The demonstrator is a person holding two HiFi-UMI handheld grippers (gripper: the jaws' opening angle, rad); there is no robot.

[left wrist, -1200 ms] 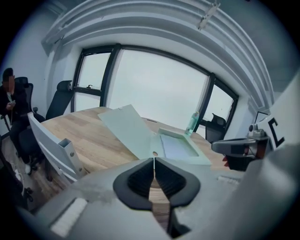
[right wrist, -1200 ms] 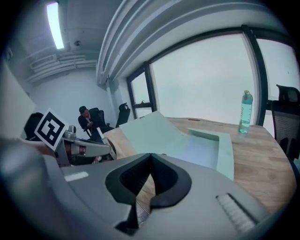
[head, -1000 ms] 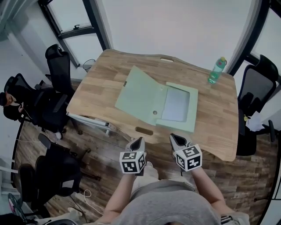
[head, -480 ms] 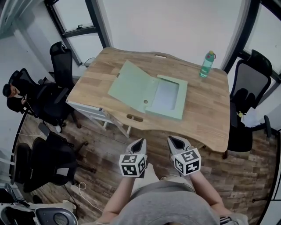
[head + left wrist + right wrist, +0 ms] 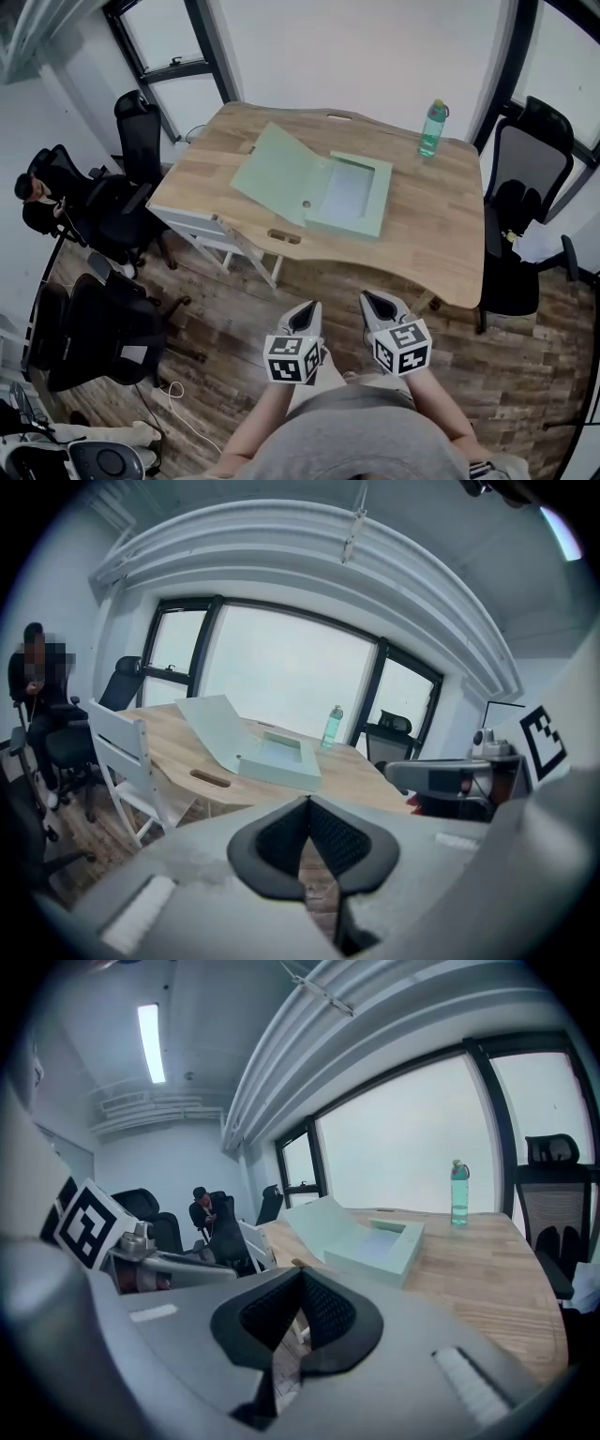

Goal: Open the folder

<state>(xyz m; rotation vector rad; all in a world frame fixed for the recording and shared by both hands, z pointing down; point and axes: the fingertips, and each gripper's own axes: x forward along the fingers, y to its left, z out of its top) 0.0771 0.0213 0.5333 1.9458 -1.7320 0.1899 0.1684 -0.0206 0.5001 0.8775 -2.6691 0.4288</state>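
Note:
A pale green box folder (image 5: 314,186) lies open on the wooden table (image 5: 441,234), its lid swung out to the left and raised at a slant. It shows too in the left gripper view as the folder (image 5: 272,759) and in the right gripper view as the folder (image 5: 370,1241). Both grippers are well back from the table, over the floor in front of the person's body. My left gripper (image 5: 306,314) is shut and empty; its jaws (image 5: 307,803) meet. My right gripper (image 5: 375,305) is shut and empty as well (image 5: 298,1274).
A green bottle (image 5: 431,128) stands at the table's far right. Black office chairs (image 5: 520,225) flank the table on the right and left (image 5: 141,131). A white stool (image 5: 202,234) sits at the table's left edge. A person (image 5: 42,202) sits at far left.
Both grippers and the head camera have drawn back from the table; the table and open folder now look smaller and farther away. Both grippers stay shut.

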